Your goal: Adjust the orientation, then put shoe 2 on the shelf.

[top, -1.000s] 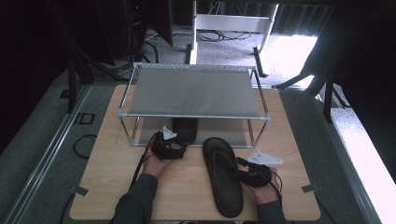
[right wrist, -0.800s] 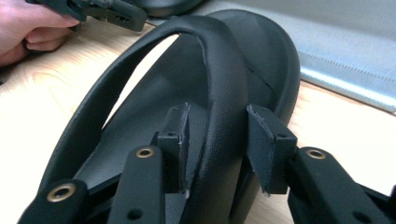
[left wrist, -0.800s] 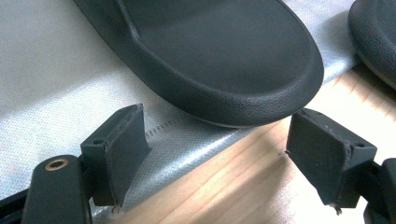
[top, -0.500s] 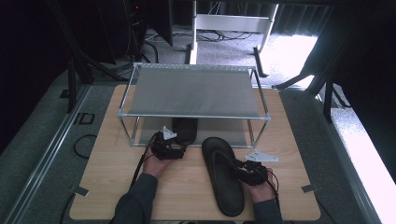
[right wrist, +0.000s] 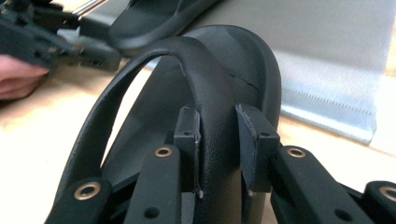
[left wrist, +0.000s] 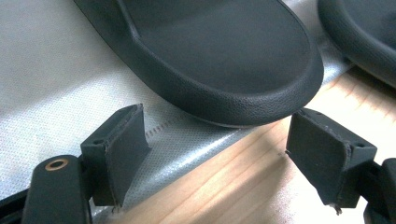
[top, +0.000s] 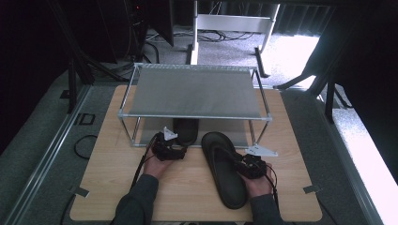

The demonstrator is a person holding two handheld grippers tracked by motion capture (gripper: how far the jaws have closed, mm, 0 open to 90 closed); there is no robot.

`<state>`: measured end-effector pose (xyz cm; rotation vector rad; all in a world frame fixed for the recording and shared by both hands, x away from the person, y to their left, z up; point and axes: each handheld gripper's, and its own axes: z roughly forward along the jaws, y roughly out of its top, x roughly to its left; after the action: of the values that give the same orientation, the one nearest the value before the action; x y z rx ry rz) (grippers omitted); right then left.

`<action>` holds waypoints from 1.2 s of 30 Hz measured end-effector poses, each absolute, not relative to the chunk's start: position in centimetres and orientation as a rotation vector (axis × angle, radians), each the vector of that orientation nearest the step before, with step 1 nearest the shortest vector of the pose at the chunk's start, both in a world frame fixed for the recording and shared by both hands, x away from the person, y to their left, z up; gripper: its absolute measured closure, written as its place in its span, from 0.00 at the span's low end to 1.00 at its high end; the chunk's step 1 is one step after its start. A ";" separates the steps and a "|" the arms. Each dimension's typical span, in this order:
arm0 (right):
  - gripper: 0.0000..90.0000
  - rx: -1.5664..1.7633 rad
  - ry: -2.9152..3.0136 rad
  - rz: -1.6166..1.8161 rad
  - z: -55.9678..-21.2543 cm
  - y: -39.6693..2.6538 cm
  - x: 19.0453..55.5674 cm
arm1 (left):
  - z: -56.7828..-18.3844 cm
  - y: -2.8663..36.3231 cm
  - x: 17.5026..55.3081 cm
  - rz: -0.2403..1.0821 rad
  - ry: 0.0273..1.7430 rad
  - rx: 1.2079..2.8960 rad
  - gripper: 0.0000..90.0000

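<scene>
Near the front edge of the wooden table (top: 108, 187), right of its middle, a black sandal (top: 224, 168) lies flat with its toe toward the metal rack (top: 195, 93). My right gripper (top: 248, 165) sits at that sandal's right side, and its jaws have just been closing; in the right gripper view the two pads (right wrist: 187, 135) now pinch the strap (right wrist: 212, 107) where it rises over the footbed. My right hand (top: 257, 183) is behind the tool, close to the front edge.

The second sandal (top: 186, 130) rests on the grey lower shelf (top: 234, 126) of the rack, its heel poking out toward me. My left gripper (top: 170, 146) is just in front of that heel, jaws spread wide. In the left gripper view the heel (left wrist: 243, 79) overhangs the shelf's front edge, with one pad (left wrist: 122, 149) to either side of it and below, neither touching it. My left hand (top: 157, 165) rests on the table behind the tool.
</scene>
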<state>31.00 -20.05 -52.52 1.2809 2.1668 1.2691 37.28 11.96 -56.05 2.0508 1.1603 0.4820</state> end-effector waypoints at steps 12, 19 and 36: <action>0.79 1.367 2.095 1.284 -52.9 -18.8 33.5 | -56.1 12.0 37.3 0.481 1.159 2.051 0.23; 0.79 1.425 2.044 1.291 -53.0 -18.6 34.5 | -56.1 12.0 37.3 0.482 1.160 2.050 0.23; 0.79 1.506 1.945 1.295 -53.4 -16.8 36.1 | -56.1 12.0 37.3 0.481 1.159 2.050 0.23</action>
<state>36.12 -16.84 -53.42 1.5062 1.9451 1.2947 37.27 11.97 -56.05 2.0501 1.1595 0.4808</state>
